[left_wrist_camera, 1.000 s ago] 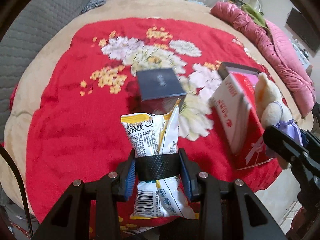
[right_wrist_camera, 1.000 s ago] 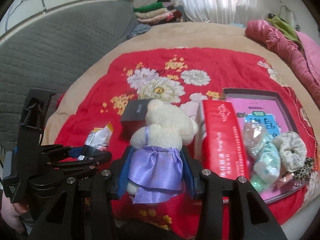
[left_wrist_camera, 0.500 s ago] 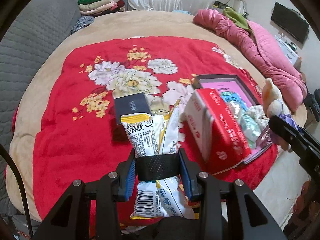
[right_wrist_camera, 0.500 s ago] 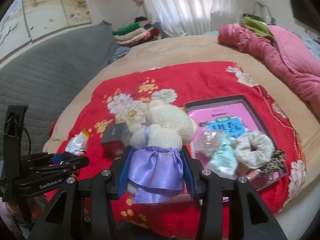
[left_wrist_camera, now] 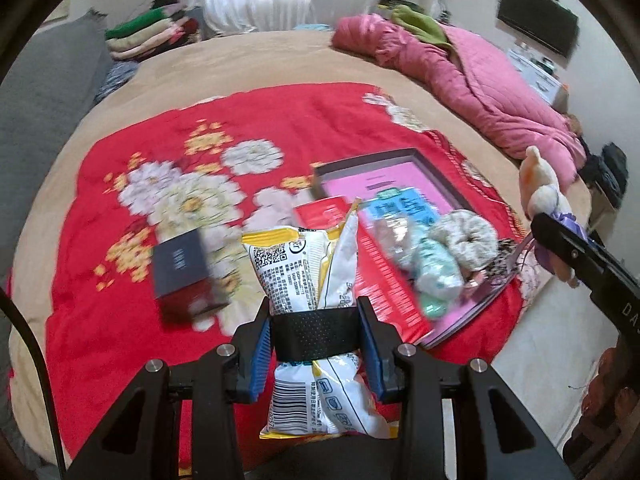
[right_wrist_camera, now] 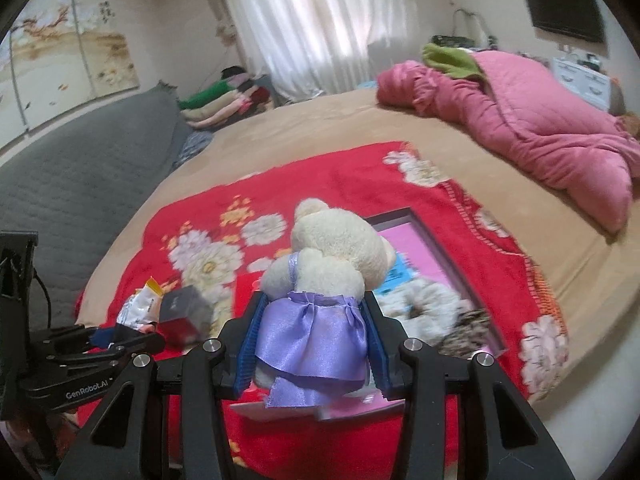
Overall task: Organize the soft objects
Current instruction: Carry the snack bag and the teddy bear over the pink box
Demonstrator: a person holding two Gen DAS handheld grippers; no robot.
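Crinkly load: your left gripper point(left_wrist_camera: 316, 334) is clamped on the snack bag point(left_wrist_camera: 308, 276), low centre of the left view.
Plush load: your right gripper point(right_wrist_camera: 312, 344) is closed on the teddy bear point(right_wrist_camera: 332, 256) at its purple skirt.
Change: over the last 1 s both views rose and tipped up; the tray point(left_wrist_camera: 436, 182) with its scrunchie point(left_wrist_camera: 464, 234) now sits right of centre.
Meaning: both items look lifted for delivery, probably to that tray.
Clutter: dark box point(left_wrist_camera: 182, 266), centre left.
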